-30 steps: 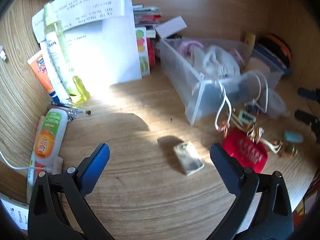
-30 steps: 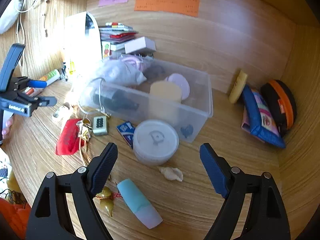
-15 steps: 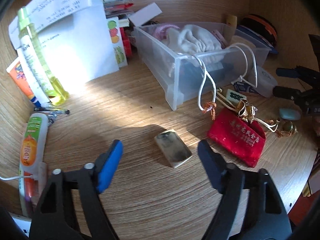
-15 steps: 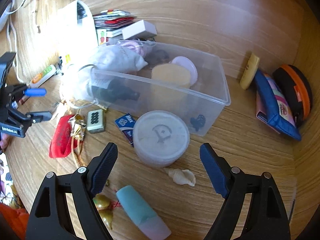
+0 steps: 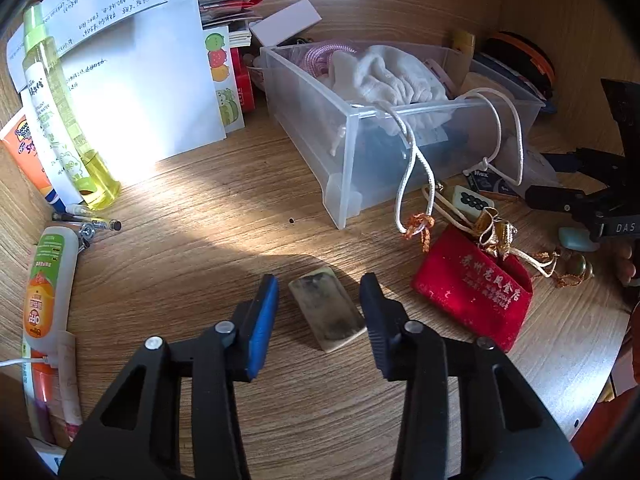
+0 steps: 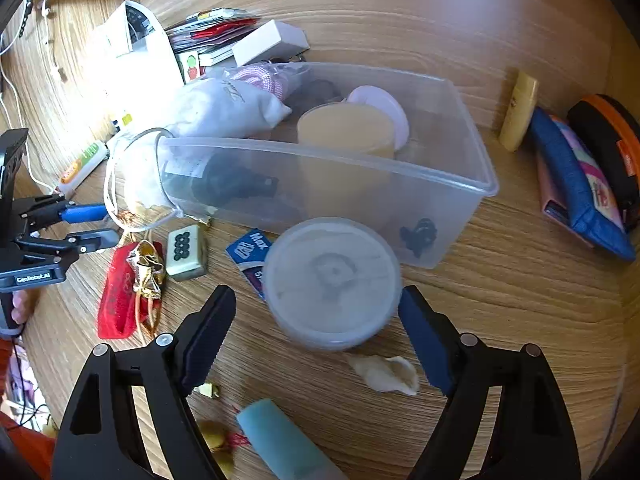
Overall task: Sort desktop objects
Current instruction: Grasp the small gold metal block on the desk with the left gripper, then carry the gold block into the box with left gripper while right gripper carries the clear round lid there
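A small tan rectangular block lies flat on the wooden desk. My left gripper is open with its jaws either side of the block, close but not touching. A clear plastic bin holding a white cloth bag stands behind it, also in the right wrist view. My right gripper is open, straddling a round white lidded tub in front of the bin. The left gripper also shows at the left edge of the right wrist view.
A red pouch with gold cords, a mahjong tile, a blue packet, a shell and a teal tube lie near the bin. Bottles, tubes and papers stand left. Pouches lie right.
My left gripper has moved forward and narrowed around the tan block. My right gripper has moved closer over the round tub.
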A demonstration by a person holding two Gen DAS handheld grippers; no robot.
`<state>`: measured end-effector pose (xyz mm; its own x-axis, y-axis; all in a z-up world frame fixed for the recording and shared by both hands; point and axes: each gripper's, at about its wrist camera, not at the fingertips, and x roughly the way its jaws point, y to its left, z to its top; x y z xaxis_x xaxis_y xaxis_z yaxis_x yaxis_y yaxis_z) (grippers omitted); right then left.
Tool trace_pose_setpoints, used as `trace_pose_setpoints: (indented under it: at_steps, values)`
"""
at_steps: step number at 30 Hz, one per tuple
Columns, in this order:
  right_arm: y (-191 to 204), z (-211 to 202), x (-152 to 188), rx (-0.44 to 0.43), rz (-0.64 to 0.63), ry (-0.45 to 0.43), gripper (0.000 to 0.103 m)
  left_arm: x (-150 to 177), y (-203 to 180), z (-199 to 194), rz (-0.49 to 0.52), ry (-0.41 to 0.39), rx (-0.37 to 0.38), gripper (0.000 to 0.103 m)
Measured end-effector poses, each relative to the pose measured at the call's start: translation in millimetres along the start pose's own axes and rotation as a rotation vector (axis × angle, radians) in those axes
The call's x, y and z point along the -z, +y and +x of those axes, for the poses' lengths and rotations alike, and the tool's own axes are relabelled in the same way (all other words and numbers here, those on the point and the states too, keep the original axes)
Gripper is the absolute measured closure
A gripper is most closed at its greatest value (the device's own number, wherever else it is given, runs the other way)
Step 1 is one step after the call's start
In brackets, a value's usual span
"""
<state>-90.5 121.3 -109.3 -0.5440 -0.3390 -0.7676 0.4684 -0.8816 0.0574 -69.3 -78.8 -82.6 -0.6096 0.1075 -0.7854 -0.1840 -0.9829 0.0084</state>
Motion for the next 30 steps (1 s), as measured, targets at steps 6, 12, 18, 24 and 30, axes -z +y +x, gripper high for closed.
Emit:
trace_pose_setpoints:
  at_steps: [6,12,18,24,30]
  values:
    - [2,5,2,0.009,0.004,0.021,0.037,-1,1,0,-0.005,-0.007,-0.007,0.074]
    - [5,3,4,-0.015,0.01,0.02,0.041,-1,5,-4,-0.034,-0.02,-0.017,0.077]
    - [7,-9,6,-0.022,0.014,-0.028,0.042,-1,13,-12,-0.106,-0.067,-0.066,0.078]
    - [10,-24,5,-0.035,0.004,-0.082,0.042,-1,10,-20,-0.117,-0.103,-0.106,0.078]
    - [7,-43,5,-0.04,0.021,-0.118,0.042,-3,9,-23,-0.119,-0.107,-0.101,0.079]
